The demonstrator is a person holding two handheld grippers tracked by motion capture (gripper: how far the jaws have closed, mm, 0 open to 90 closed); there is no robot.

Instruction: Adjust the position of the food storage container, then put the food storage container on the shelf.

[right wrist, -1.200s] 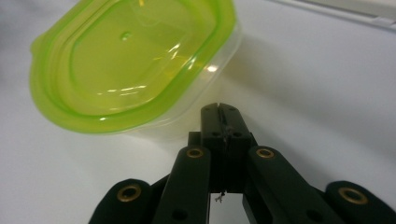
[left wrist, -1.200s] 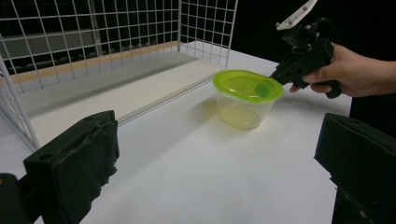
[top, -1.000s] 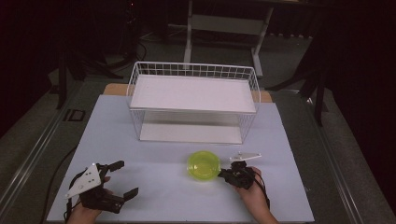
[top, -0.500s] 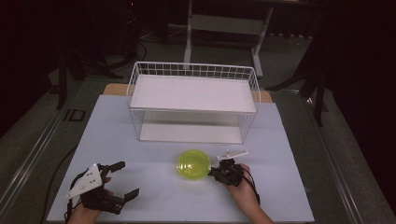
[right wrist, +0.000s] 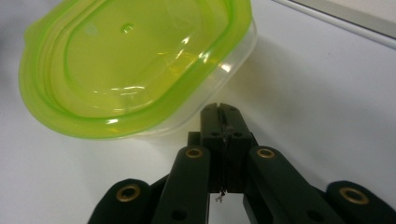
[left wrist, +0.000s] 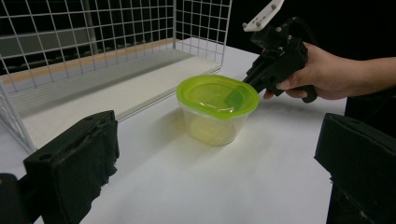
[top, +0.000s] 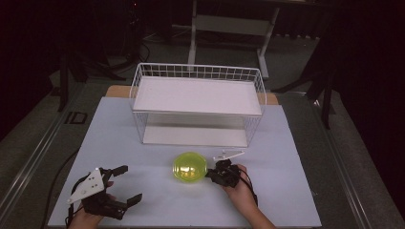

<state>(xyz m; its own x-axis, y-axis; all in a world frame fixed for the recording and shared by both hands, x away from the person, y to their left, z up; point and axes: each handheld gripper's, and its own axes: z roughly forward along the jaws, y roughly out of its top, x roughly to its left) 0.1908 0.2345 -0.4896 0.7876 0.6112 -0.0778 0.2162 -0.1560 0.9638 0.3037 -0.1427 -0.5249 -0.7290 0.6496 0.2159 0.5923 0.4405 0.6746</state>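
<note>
While the lidded container (top: 189, 167) sits on the counter (top: 143, 200) before the wire basket (top: 198, 102), the right gripper (right wrist: 223, 114), jaws pressed together, nudges its rim; the left gripper (top: 125, 185) waits spread apart. Moving it appears barely begun.

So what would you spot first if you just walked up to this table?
The bright green-lidded tub, near the front middle of the white table. The right tongs sit shut against its right side, and the left tongs wait open at the front left. Behind the tub stands a big white wire basket.
</note>
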